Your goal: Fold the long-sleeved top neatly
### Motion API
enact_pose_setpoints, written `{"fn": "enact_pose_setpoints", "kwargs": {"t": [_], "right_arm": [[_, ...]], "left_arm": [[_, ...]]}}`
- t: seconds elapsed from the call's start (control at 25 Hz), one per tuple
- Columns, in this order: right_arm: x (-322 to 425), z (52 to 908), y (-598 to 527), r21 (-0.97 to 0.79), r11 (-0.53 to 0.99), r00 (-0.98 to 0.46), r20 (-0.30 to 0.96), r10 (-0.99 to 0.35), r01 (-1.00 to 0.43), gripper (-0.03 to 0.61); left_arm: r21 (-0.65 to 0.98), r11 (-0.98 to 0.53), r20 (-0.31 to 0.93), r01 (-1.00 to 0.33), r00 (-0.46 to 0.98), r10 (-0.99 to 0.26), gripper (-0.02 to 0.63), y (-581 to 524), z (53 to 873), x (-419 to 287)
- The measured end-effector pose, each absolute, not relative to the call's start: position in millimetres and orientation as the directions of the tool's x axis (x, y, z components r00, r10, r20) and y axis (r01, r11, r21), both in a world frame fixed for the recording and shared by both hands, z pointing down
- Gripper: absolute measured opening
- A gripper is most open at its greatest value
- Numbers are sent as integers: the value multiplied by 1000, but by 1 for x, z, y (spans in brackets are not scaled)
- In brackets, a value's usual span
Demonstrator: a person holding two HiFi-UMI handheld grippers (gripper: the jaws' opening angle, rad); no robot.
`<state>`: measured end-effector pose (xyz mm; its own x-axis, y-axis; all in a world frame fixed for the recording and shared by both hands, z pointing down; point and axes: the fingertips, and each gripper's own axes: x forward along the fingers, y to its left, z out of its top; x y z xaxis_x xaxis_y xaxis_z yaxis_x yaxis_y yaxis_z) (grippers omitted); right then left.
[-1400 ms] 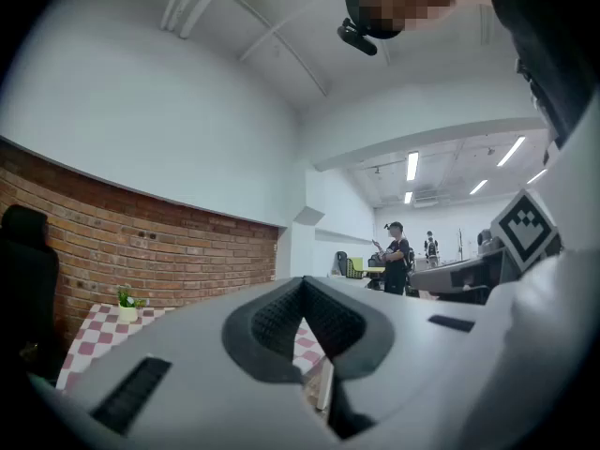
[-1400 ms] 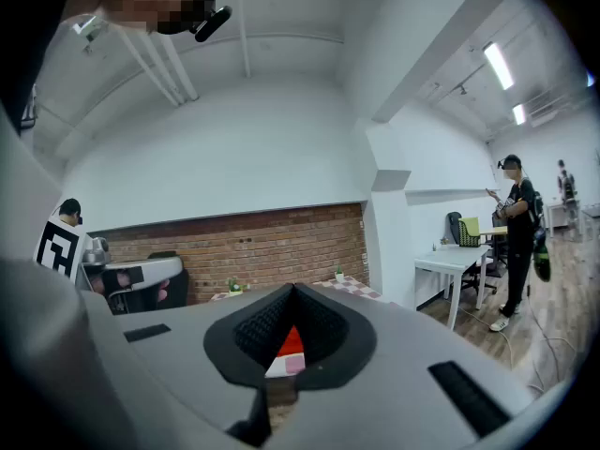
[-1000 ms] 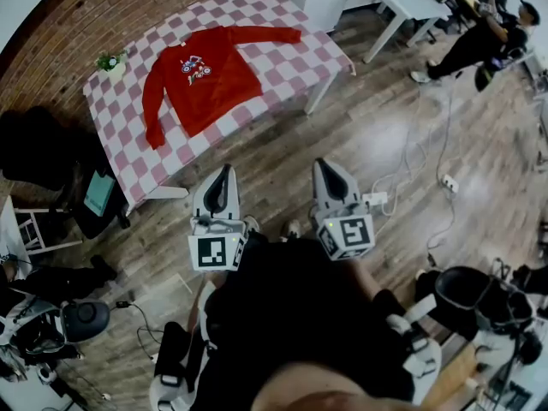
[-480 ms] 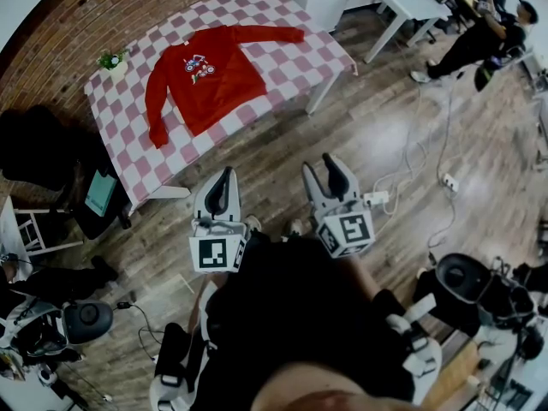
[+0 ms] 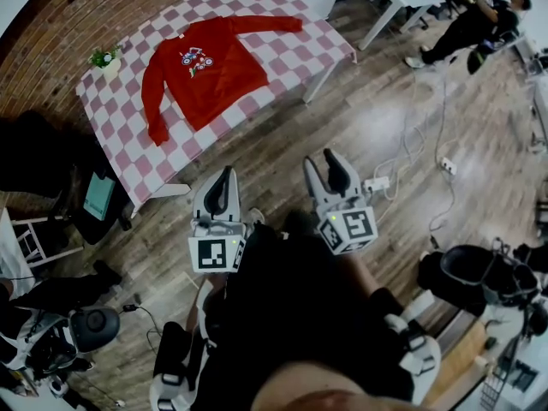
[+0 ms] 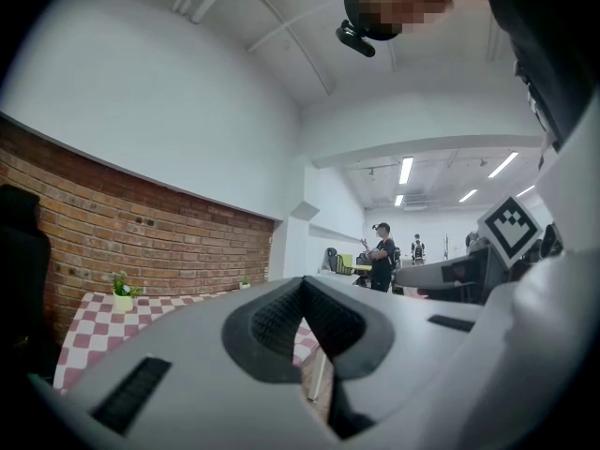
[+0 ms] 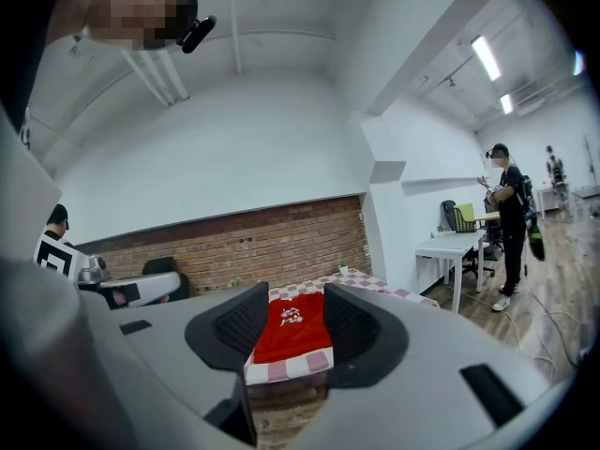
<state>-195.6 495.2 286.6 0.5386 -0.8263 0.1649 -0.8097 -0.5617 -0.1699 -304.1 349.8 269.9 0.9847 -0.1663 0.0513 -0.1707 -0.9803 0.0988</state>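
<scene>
In the head view, the red long-sleeved top (image 5: pixel 205 71) lies spread flat and unfolded on the table (image 5: pixel 128 157) with its pink-and-white chequered cloth, well apart from both grippers. The left gripper (image 5: pixel 221 178) is clenched on nothing. The right gripper (image 5: pixel 322 163) has just spread its jaws with nothing between them, which we take as readying for a first grasp. Bare wooden floor (image 5: pixel 282 135) leaves us room to approach, and what looks like a white power strip (image 5: pixel 374 183) lies to our right.

The left gripper view shows the pads pressed together, and the top seems hidden there.

The right gripper view frames the top between parted pads, with its hem near the table's front edge.
</scene>
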Motion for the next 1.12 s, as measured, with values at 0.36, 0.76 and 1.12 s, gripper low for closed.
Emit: {"fn": "enact_pose_setpoints", "kwargs": {"t": [0.36,0.76,1.12], "right_arm": [[-188,303,481,-190,-589,557,197,-807,-786,167],[-110,318,431,-218,-565,529,201,-824,-796,167],[7,304,395,-212,-529,496,191,-847,-822,167]], "left_arm": [[104,-983,86,-151,986,-143,5,332,289,-293],[96,-982,91,-162,984,-153,5,300,293,-220],[90,-977,84,-192,979,-184,5,272,276,-109]]}}
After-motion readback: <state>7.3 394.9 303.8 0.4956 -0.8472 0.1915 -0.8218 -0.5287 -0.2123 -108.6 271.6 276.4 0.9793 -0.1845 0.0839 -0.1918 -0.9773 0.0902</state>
